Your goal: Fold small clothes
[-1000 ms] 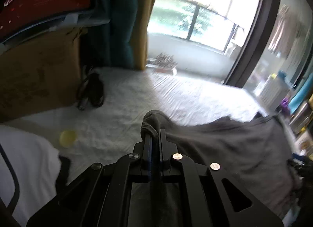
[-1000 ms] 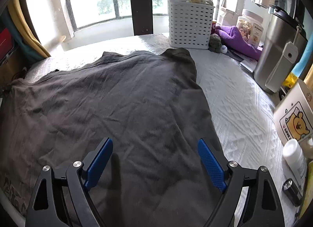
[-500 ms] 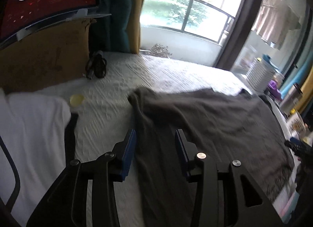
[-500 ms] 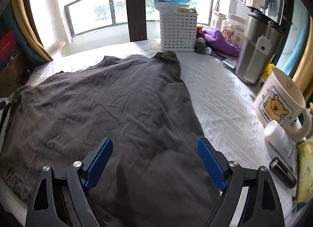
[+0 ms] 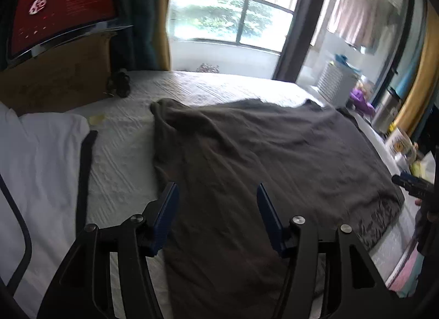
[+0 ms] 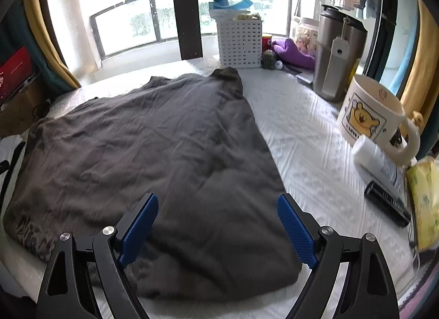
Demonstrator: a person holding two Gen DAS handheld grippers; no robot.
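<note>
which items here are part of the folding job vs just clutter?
Job:
dark grey T-shirt, spread flat on the white bedcover
left gripper, open, holding nothing
right gripper, open, holding nothing
white garment, possibly next

Lying about:
bear mug
steel tumbler
white basket
purple cloth
white bottle
cardboard box

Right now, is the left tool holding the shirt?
No. The left tool is open, its fingers apart above the gray shirt, which lies spread on the bed.
</note>
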